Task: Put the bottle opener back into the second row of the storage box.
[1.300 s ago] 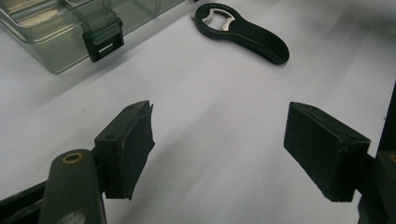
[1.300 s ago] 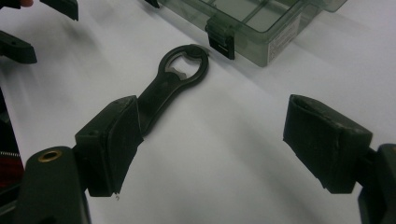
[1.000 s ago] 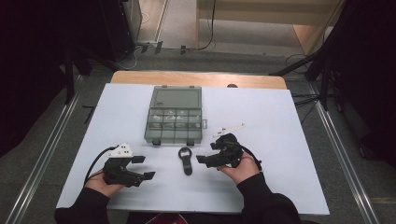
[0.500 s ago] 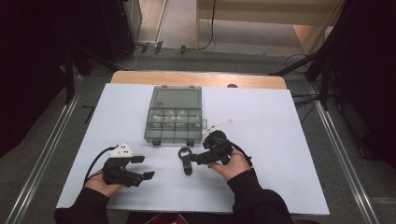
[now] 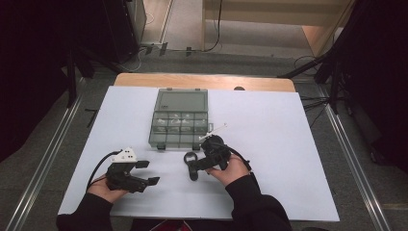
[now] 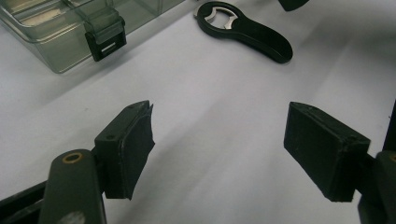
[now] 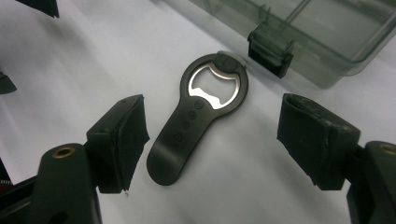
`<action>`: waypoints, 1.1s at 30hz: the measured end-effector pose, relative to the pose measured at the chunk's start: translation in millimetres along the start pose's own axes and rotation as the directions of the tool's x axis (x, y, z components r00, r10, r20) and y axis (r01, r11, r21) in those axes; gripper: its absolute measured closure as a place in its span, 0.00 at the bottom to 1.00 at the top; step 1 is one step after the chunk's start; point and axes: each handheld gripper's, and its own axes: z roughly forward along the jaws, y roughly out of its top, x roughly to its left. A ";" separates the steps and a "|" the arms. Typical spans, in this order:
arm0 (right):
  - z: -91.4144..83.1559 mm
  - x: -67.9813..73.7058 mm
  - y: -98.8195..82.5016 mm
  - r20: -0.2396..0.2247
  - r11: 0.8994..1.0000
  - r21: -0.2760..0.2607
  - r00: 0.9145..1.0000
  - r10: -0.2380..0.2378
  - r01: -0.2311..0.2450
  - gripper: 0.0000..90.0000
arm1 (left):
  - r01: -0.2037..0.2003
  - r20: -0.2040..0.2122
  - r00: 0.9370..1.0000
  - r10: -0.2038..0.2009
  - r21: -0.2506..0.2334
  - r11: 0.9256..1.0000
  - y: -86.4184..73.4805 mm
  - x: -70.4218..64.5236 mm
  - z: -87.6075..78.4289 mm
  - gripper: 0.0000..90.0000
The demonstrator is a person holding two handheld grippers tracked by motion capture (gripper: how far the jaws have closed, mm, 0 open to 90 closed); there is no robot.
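The black bottle opener (image 7: 196, 116) lay flat on the white worktop (image 5: 288, 144), a little in from its near edge and just before the front wall of the clear compartment box (image 5: 179, 122). The right claw (image 7: 210, 140) straddled its handle, jaws wide, having just closed a little, with neither pad touching it. Being so thin and flat, it might have skidded toward the box's latch or tipped up if the pads met it off-centre. The left claw (image 6: 219, 149) stood open and empty, well apart.
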 end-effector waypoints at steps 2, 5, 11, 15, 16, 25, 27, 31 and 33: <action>3.8 1.7 1.3 -0.002 1.000 0.019 1.000 0.011 -0.011 0.29 | 0.000 -0.001 1.000 0.000 -0.001 1.000 -0.1 -0.3 0.1 0.27; 7.7 3.5 3.0 0.003 0.999 0.046 1.000 0.018 -0.018 0.29 | -0.004 -0.003 1.000 0.004 0.003 1.000 0.1 -0.5 -0.4 0.27; 14.9 11.1 6.4 0.035 0.995 0.096 0.999 0.025 -0.028 0.30 | -0.003 -0.007 1.000 0.003 0.000 1.000 -0.2 -0.4 -1.1 0.27; 19.0 15.0 7.6 0.059 0.991 0.127 0.997 0.040 -0.047 0.31 | -0.004 -0.007 1.000 0.004 0.000 1.000 -0.4 -0.4 -1.5 0.27; 20.0 15.7 7.6 0.060 0.990 0.133 0.997 0.042 -0.050 0.31 | -0.006 -0.008 1.000 0.006 -0.001 1.000 -0.4 -0.5 -1.4 0.27; 27.8 24.9 9.7 0.128 0.988 0.147 0.991 0.036 -0.055 0.30 | -0.006 -0.010 1.000 0.006 0.002 1.000 -0.2 -1.0 -0.9 0.27; 30.2 29.9 9.6 0.163 0.988 0.143 0.986 0.038 -0.061 0.30 | -0.006 -0.010 1.000 0.006 0.003 1.000 -0.1 -1.1 -0.9 0.27; 33.1 36.7 8.3 0.213 0.989 0.139 0.977 0.027 -0.057 0.33 | -0.009 -0.009 1.000 0.009 0.004 1.000 0.1 -1.4 -0.7 0.27; 32.6 37.3 7.4 0.230 0.989 0.137 0.973 0.020 -0.053 0.38 | -0.012 -0.008 1.000 0.012 0.002 1.000 0.2 -1.3 -0.4 0.27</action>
